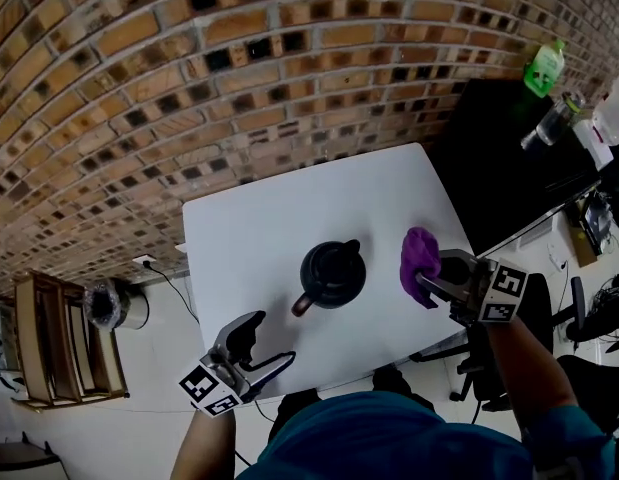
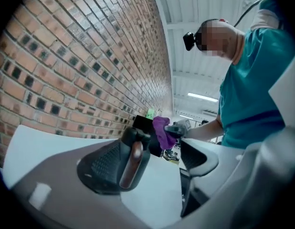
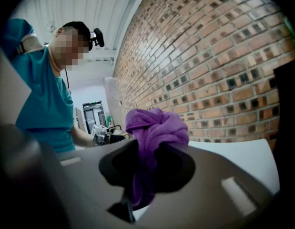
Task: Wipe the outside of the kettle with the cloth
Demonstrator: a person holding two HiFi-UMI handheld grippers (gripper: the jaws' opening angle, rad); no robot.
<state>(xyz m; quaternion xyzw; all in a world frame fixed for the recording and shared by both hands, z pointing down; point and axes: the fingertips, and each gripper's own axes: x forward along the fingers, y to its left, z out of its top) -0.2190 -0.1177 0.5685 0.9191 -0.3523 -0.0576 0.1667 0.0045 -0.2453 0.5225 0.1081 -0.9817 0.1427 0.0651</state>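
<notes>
Head view shows the round black kettle [image 1: 332, 273] with its brown wooden handle [image 1: 302, 306] standing in the middle of the white tabletop [image 1: 239, 238], between the two grippers. The left gripper [image 1: 275, 338] has its jaws spread wide with nothing pressed between them. The handle points toward it and lies just ahead of its tips, so it seems placed to steady the kettle rather than wipe. In the left gripper view the handle [image 2: 131, 163] stands in front of the left pad, apart from the other. The right gripper [image 1: 434, 280] is clamped on a bunched purple microfibre cloth [image 1: 417, 258], which bulges past its tips on the side facing the kettle but is not touching it. In the right gripper view the cloth [image 3: 154, 128] fills the gap between the pads, gathered into a wad, likely so that a soft face meets the kettle wall.
</notes>
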